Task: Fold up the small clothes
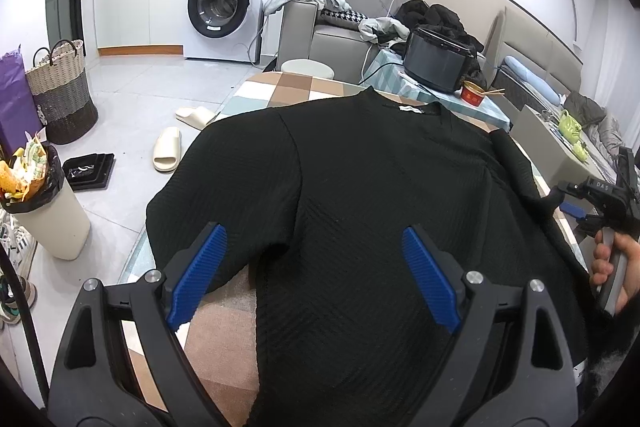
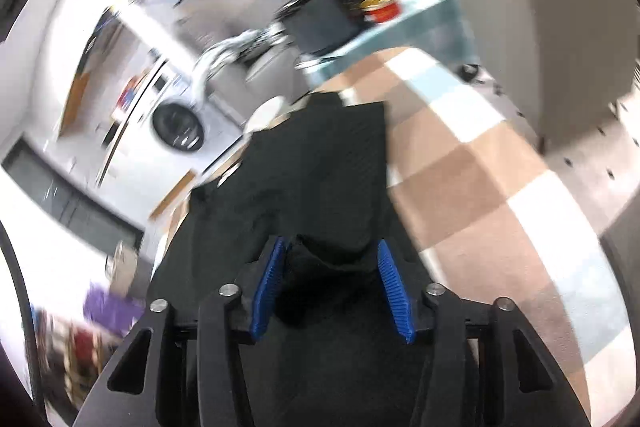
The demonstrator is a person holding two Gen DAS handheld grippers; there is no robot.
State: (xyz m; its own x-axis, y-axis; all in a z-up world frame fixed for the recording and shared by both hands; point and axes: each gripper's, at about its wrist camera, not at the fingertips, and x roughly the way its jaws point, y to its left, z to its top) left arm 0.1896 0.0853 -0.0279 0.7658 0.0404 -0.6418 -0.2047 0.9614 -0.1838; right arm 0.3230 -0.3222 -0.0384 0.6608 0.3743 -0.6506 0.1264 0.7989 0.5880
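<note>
A black short-sleeved shirt (image 1: 360,187) lies flat, collar away from me, on a checked table (image 1: 280,87). My left gripper (image 1: 316,239) hovers open above the shirt's lower body, blue pads wide apart, holding nothing. My right gripper (image 1: 568,201) shows at the right edge in a hand, at the shirt's right sleeve. In the blurred right wrist view the right gripper (image 2: 332,247) has bunched black shirt fabric (image 2: 320,187) between its blue pads, jaws partly apart. The right sleeve is lifted over the shirt's side.
A black cooker (image 1: 436,63) and a red bowl (image 1: 474,93) stand on a teal table behind. A bin (image 1: 48,211), slippers (image 1: 168,149) and a woven basket (image 1: 64,95) are on the floor at left. A washing machine (image 1: 224,7) stands at the back.
</note>
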